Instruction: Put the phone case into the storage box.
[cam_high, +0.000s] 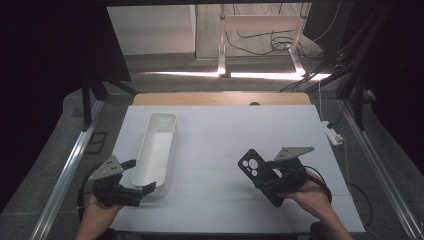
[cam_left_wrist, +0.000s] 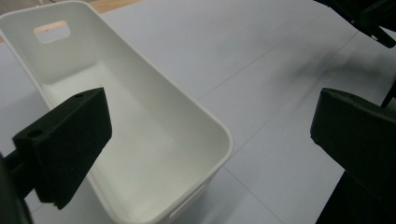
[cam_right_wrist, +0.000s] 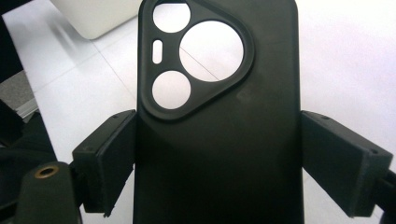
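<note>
A person at a white-topped table (cam_high: 225, 150) holds a black phone case (cam_high: 256, 172) clamped across its width between the jaws of the right gripper (cam_high: 272, 182), the case lifted clear of the surface and tilted, its camera cut-outs pointing up and away. The left gripper (cam_high: 137, 177) stands with jaws spread and nothing between them, one jaw over the near end of a long white bin (cam_high: 156, 150) that lies lengthwise on the table's left half. Judged from this, the case is bound for the bin, and the step goes best if the right hand carries it over the open trough, turns its long side along the bin's, and lowers it before letting go, while the left steadies the near rim. The case looks matte, thin and slightly flexible; the bin is smooth, glossy plastic with rounded corners and a handle slot at its far end.
</note>
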